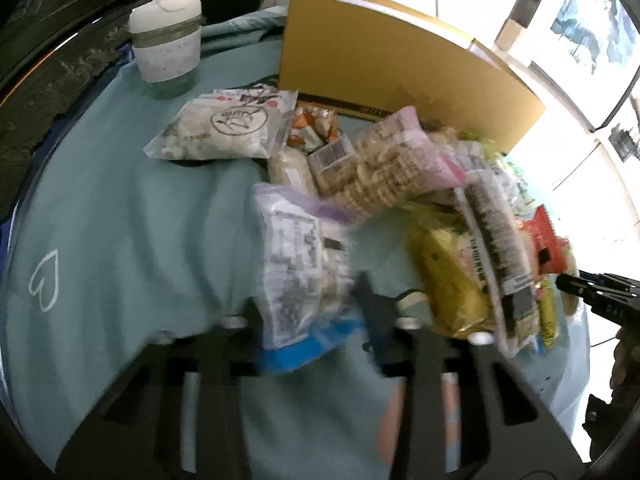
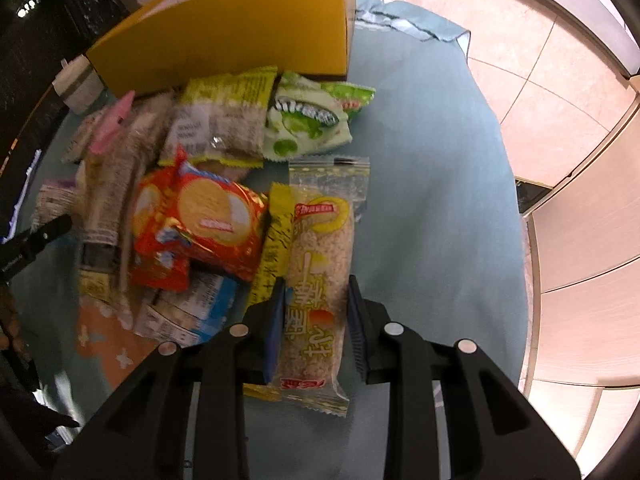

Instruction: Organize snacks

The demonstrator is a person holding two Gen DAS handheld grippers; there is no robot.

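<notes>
A heap of snack packets lies on a teal cloth (image 1: 120, 208) in front of a yellow box (image 1: 400, 60). My left gripper (image 1: 312, 320) is shut on a blurred white and purple packet (image 1: 300, 264), which hides its left finger. Its tip also shows at the left edge of the right wrist view (image 2: 44, 236). My right gripper (image 2: 316, 300) is shut on a long clear rice bar packet (image 2: 320, 264) with a yellow label, clamped across its width. Beside the bar lie red biscuit packs (image 2: 204, 224), a yellow strip packet (image 2: 276, 240) and a green packet (image 2: 308, 120).
A lidded cup (image 1: 168, 40) stands at the back left, with a white snack bag (image 1: 224, 128) near it. A pink-edged cracker pack (image 1: 384, 164) and a yellow pack (image 1: 452, 272) lie in the heap. The cloth's edge (image 2: 504, 128) drops to a tiled floor (image 2: 540, 60).
</notes>
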